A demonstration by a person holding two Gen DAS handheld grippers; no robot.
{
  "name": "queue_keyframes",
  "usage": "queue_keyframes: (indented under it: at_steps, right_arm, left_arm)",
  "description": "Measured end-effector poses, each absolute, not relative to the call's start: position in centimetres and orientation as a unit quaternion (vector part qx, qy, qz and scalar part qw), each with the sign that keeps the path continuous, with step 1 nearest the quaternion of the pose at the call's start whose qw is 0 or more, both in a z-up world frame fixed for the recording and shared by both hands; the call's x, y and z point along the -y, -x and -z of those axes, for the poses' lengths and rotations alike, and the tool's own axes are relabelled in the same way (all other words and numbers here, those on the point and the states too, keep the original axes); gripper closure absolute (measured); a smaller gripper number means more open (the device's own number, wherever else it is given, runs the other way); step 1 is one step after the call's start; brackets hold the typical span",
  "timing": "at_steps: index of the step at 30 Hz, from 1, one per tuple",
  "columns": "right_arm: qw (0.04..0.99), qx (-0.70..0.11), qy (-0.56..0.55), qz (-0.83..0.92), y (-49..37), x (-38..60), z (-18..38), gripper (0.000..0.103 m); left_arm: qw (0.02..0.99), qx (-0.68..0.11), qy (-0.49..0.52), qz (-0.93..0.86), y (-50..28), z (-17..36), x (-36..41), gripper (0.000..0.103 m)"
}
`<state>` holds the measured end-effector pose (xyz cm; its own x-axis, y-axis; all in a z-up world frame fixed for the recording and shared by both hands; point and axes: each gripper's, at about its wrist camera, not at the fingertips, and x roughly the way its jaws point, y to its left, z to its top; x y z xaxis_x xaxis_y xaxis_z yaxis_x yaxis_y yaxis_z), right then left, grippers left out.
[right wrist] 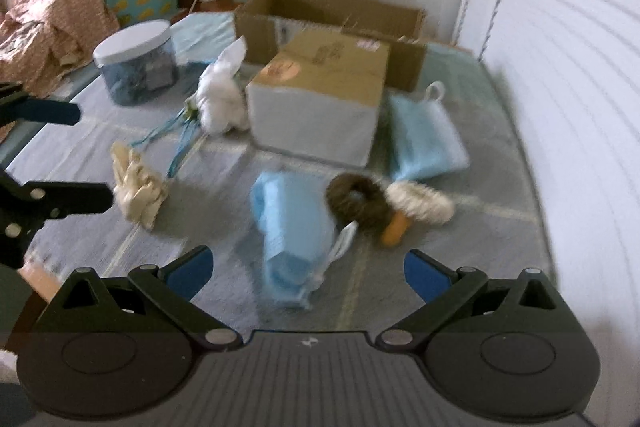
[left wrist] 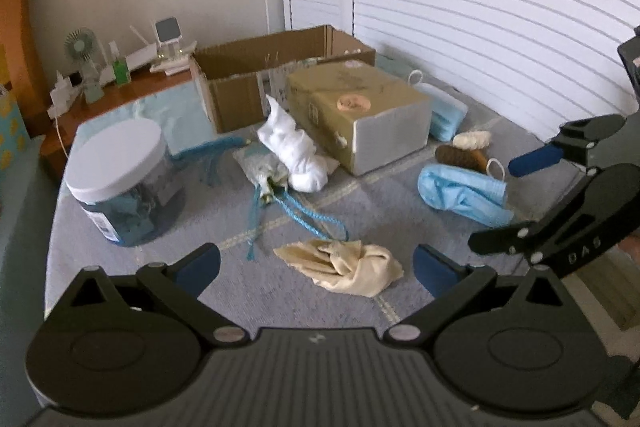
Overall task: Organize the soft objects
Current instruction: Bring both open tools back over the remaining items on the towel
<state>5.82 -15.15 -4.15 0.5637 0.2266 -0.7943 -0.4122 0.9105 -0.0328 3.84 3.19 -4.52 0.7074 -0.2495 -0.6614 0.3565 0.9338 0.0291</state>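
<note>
Both grippers hang empty, jaws spread wide: left gripper (left wrist: pixel 316 267) over the cream cloth (left wrist: pixel 344 265), right gripper (right wrist: pixel 306 269) above a blue mask (right wrist: pixel 290 227), all on the grey bedspread (left wrist: pixel 240 219).

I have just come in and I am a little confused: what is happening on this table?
A person holds two grippers above a table of soft things. Both are open and hold nothing. The left gripper points at a cream cloth; the right gripper points at a blue mask. The open box behind seems not yet filled, though its inside is mostly hidden.
</note>
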Motion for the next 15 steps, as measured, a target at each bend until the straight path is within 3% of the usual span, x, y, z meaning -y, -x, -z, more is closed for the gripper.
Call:
queue_keyframes:
  at_steps: [10,15]
  right_arm:
    - [0.869,-0.437,0.120,-0.196,-6.3,14.8,5.5,0.000]
    - [0.871,-0.431,0.120,-0.201,-6.2,15.0,5.6,0.000]
  left_arm:
    - [0.910,-0.359,-0.084,0.188,-4.8,6.2,-2.4,0.005]
    - [0.903,-0.370,-0.089,0.200,-5.6,7.0,-1.5,0.024]
